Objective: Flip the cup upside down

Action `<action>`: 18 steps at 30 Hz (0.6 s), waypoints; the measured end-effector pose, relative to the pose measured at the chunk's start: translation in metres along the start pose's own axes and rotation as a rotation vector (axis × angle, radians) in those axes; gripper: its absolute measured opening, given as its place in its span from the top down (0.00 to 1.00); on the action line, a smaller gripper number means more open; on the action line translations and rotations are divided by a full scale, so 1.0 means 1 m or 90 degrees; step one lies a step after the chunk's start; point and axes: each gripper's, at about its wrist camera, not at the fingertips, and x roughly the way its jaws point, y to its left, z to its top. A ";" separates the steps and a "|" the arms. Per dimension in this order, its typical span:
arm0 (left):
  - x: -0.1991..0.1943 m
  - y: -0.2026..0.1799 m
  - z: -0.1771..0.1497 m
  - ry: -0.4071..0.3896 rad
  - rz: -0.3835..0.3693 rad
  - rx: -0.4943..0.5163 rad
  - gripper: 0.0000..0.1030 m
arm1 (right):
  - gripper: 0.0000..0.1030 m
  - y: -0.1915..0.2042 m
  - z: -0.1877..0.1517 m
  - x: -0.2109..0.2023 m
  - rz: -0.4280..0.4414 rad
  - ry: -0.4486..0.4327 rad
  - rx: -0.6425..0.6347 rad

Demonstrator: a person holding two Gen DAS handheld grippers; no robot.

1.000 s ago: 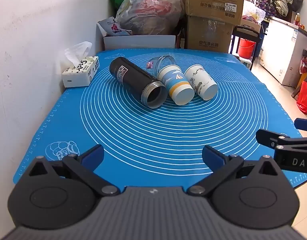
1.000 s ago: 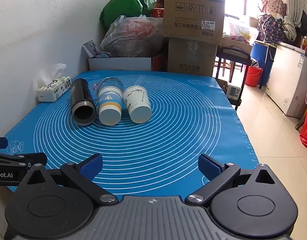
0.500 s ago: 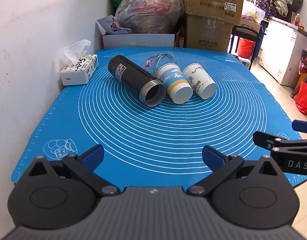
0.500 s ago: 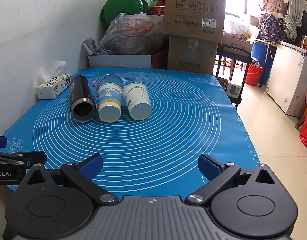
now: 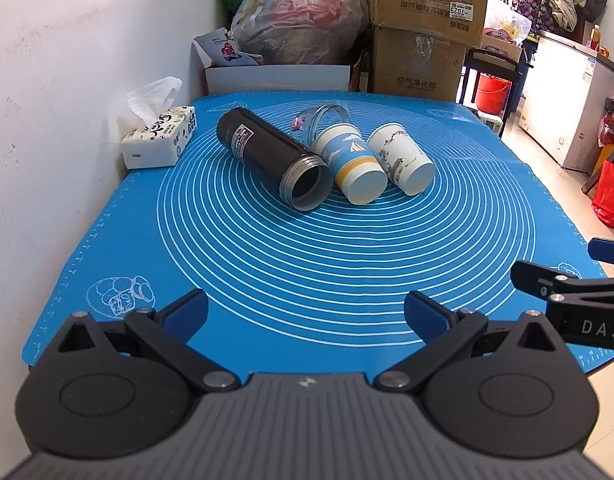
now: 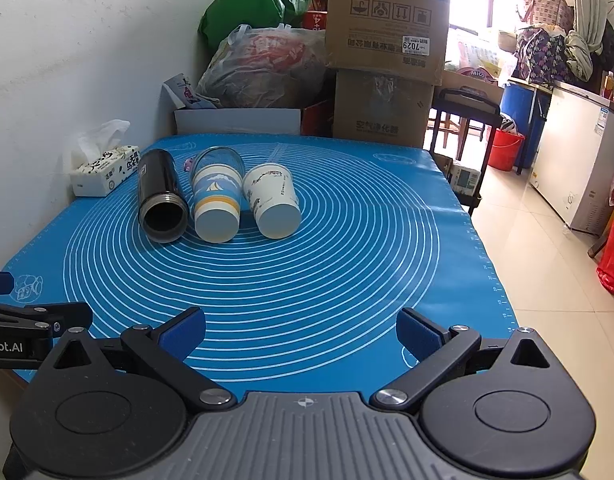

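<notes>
Three vessels lie on their sides on the blue mat (image 5: 307, 260) (image 6: 347, 280): a black flask (image 5: 273, 158) (image 6: 159, 196) with its open mouth toward me, a blue-and-white paper cup (image 5: 349, 160) (image 6: 217, 200) inside a clear glass, and a white printed paper cup (image 5: 401, 158) (image 6: 271, 200), both with bases toward me. My left gripper (image 5: 305, 312) is open and empty over the mat's near edge. My right gripper (image 6: 301, 330) is open and empty, also near the front edge, well short of the cups.
A tissue box (image 5: 161, 138) (image 6: 105, 168) sits by the white wall at the left. Cardboard boxes (image 5: 423, 28) and plastic bags (image 5: 299, 20) stack behind the table. A small pink item (image 5: 297, 122) lies behind the cups. The floor drops off at the right (image 6: 547, 264).
Both grippers have backed away slightly and risen a little; the cups look a bit farther. Nothing on the mat has moved.
</notes>
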 end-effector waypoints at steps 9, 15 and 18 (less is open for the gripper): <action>0.001 0.000 -0.001 0.004 -0.003 0.003 0.00 | 0.00 0.001 0.000 0.001 -0.003 0.001 -0.001; 0.001 -0.002 -0.001 0.004 0.000 0.003 0.00 | 0.00 0.000 -0.001 0.002 -0.004 0.003 0.000; 0.000 -0.002 0.000 0.003 0.001 0.003 0.00 | 0.00 0.000 0.000 0.002 -0.005 0.003 -0.001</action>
